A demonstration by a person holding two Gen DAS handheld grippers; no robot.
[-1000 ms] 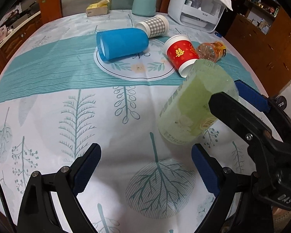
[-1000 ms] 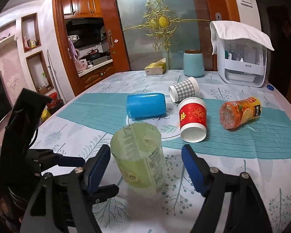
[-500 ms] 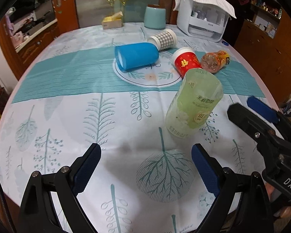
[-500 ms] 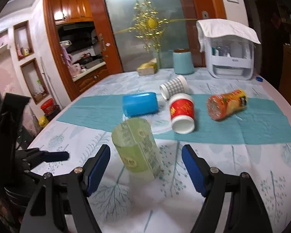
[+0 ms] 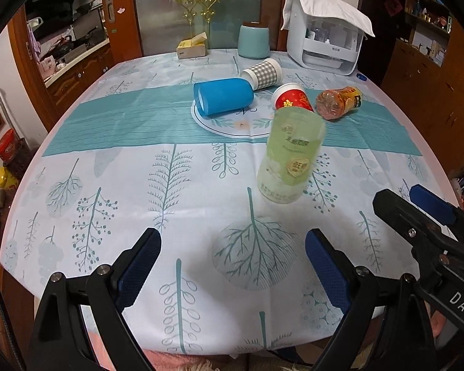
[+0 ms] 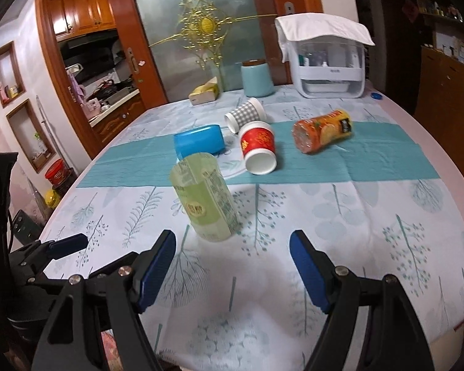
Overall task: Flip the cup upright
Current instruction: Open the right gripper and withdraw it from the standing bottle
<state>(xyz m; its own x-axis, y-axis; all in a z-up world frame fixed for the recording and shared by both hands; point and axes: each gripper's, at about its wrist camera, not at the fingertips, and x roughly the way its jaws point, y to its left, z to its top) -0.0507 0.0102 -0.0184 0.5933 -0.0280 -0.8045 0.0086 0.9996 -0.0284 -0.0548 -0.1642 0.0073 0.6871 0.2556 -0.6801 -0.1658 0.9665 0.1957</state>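
Observation:
A translucent green cup (image 5: 289,154) stands upright on the patterned tablecloth, mouth up; it also shows in the right wrist view (image 6: 205,198). My left gripper (image 5: 232,266) is open and empty, held back near the table's front edge, apart from the cup. My right gripper (image 6: 232,266) is open and empty, also drawn back from the cup; it shows at the right of the left wrist view (image 5: 417,213). Behind lie a blue cup (image 5: 222,97), a checked cup (image 5: 263,72), a red paper cup (image 6: 258,148) and an orange bottle (image 6: 323,131), all on their sides.
A white appliance with a cloth over it (image 5: 328,37), a teal canister (image 5: 253,41) and a tissue box (image 5: 191,48) stand at the table's far edge. Wooden cabinets (image 5: 430,71) line the right side. The table's front edge (image 5: 232,352) is close to both grippers.
The right gripper let go of the green cup and pulled back. The cup went from tilted to standing upright. Both grippers drew back and rose away from the table.

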